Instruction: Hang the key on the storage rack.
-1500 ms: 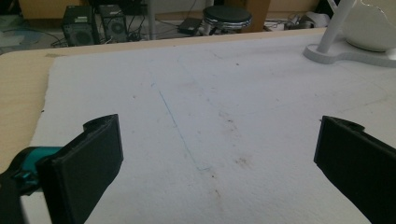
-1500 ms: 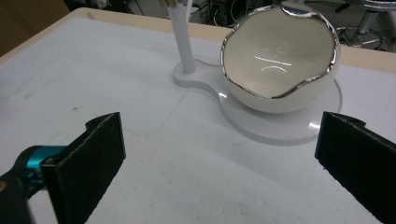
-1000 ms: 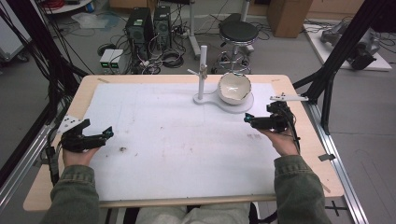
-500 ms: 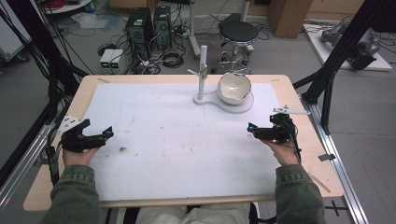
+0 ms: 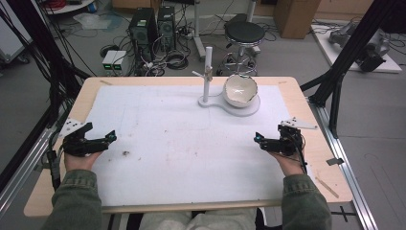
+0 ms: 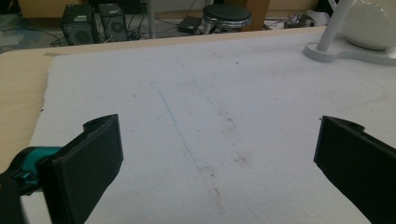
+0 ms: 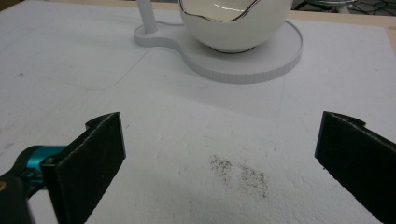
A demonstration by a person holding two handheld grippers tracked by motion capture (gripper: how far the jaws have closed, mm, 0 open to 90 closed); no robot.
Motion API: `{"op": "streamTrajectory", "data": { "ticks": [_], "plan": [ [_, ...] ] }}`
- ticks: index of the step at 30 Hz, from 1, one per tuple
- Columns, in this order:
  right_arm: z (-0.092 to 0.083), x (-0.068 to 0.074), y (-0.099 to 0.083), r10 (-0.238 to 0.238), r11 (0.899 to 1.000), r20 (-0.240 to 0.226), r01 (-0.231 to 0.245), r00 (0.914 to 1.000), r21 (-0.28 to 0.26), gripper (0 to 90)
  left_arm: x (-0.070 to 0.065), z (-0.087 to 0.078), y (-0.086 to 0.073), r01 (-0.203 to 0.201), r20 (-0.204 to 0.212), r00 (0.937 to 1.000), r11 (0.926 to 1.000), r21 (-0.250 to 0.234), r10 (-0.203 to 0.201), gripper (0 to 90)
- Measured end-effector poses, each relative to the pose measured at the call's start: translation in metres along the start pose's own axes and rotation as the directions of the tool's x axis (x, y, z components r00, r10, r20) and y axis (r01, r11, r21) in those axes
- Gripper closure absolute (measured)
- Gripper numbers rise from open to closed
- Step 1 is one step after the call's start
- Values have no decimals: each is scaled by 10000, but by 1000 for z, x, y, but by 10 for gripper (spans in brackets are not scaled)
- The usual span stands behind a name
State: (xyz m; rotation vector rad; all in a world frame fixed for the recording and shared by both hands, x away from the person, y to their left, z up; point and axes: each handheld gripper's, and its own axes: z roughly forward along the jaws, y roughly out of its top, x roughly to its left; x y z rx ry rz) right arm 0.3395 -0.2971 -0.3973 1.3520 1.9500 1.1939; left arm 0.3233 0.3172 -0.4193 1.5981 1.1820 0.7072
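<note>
Near table edges — left gripper (image 5: 111, 136), right gripper (image 5: 259, 138): jaws spread, empty; next likely reach: bowl (image 5: 240, 89) — unhandled.

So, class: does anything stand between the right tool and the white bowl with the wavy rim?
Nothing visible does. Bare white mat lies between the open right tool and the white wavy-rimmed bowl on its flat white stand.

Lab, computer towers (image 5: 153, 26), floor cables (image 5: 163, 60)

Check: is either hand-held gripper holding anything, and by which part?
Nothing held. Left hand-held gripper and right hand-held gripper both have jaws wide apart over the white mat.
</note>
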Motion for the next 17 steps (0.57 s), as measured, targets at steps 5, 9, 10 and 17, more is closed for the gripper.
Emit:
{"op": "streamTrajectory", "data": {
  "ticks": [5, 9, 10, 17],
  "plan": [
    [-1, 2, -7, -36, 9999, 137, 38, 9999, -133, 7, 0, 0, 0, 8, 26, 10000, 10000, 1, -8, 17],
    [-6, 4, -13, -37, 9982, 358, 59, 9994, -602, 7, -1, 0, 0, -36, 93, 10000, 10000, 49, 35, 17],
    [-7, 4, -14, -35, 9977, 427, 64, 9991, -678, 7, -1, 0, 0, -65, 115, 9999, 9999, 83, 64, 17],
    [-8, 10, -15, -296, 9963, 552, 339, 9980, -788, 6, -2, 2, -1, -31, 174, 9998, 9999, 103, 29, 17]
  ]
}}
